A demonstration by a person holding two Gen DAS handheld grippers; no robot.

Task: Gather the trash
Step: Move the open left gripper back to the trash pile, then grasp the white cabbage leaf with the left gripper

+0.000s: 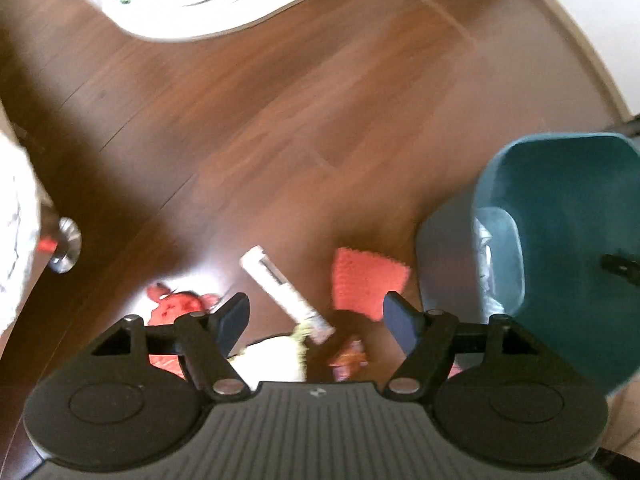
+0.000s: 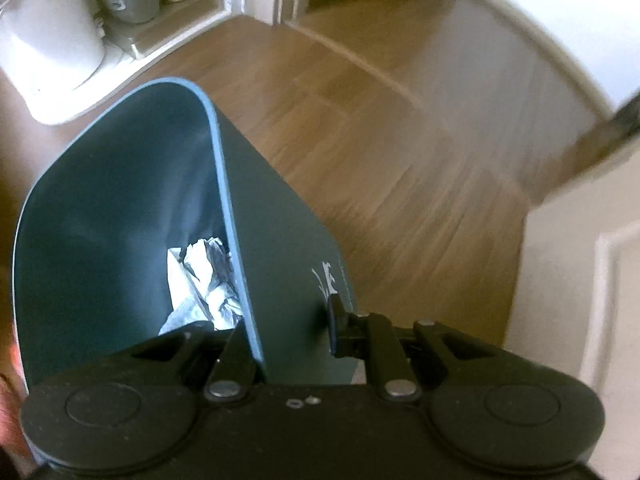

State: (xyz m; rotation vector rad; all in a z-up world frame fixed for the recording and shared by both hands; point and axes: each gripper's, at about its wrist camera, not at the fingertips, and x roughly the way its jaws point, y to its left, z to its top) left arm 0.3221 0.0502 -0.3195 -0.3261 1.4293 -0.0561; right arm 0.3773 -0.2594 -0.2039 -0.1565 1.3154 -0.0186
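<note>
Left gripper (image 1: 316,316): released, jaws spread wide above the floor (image 1: 280,120), positioned over the litter for a pick. From left to right lie a red wrapper (image 1: 172,304), a white tube (image 1: 280,284) and an orange cloth (image 1: 368,280). To the right, the right gripper (image 2: 288,332) is clenched on the wall of the bin (image 2: 120,200), one finger inside and one outside, apparently keeping its mouth near the litter. Crumpled paper (image 2: 204,280) lies inside.
</note>
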